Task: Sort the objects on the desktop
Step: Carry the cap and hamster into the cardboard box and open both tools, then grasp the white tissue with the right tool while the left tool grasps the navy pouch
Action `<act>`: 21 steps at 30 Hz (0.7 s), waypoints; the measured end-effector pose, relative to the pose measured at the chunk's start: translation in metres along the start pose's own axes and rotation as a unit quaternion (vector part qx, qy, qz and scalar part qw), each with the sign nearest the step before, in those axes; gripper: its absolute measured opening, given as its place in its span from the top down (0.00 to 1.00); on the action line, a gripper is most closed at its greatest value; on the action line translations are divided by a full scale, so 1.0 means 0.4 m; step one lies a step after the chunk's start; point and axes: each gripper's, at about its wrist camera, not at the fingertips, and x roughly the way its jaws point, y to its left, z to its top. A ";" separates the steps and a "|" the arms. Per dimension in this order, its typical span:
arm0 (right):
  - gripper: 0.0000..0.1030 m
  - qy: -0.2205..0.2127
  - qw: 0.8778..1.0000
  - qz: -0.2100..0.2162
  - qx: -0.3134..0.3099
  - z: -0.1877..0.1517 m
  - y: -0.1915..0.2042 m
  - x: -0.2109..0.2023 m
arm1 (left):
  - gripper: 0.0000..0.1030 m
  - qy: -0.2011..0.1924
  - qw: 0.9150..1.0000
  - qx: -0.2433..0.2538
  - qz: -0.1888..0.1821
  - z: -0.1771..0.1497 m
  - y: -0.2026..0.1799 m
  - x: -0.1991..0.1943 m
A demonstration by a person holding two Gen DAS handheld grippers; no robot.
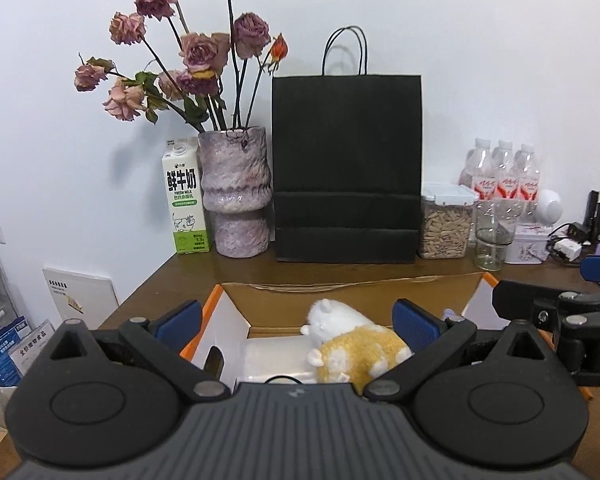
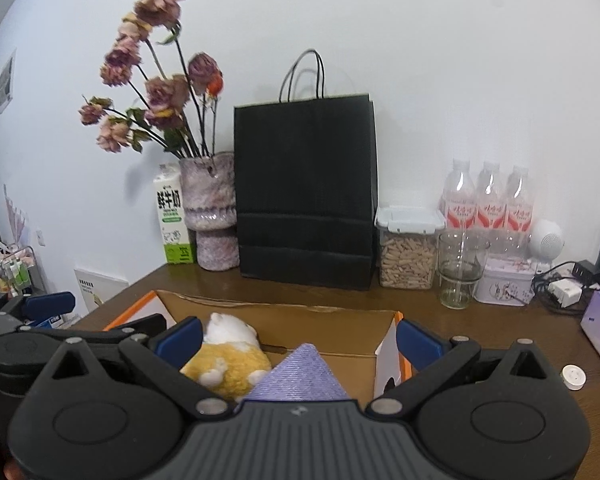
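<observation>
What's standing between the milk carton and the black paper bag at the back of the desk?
The purple vase of dried roses stands between milk carton and black paper bag, touching neither clearly; both wrist views show it.

Open cardboard box (image 1: 236,320) is sitting right ahead, its top gaping wide. Inside, a plush toy (image 1: 356,344) is filling the two o'clock side, leaving room at ten. At twelve, a black paper bag (image 1: 346,168), vase (image 1: 238,192) and milk carton (image 1: 186,200) are walling off the desk's back edge.
</observation>
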 end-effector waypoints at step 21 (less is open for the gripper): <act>0.00 -0.002 1.000 0.018 -0.020 -0.123 0.069 -0.237 | 0.00 -0.008 0.999 0.013 -0.029 -0.102 0.062 -0.214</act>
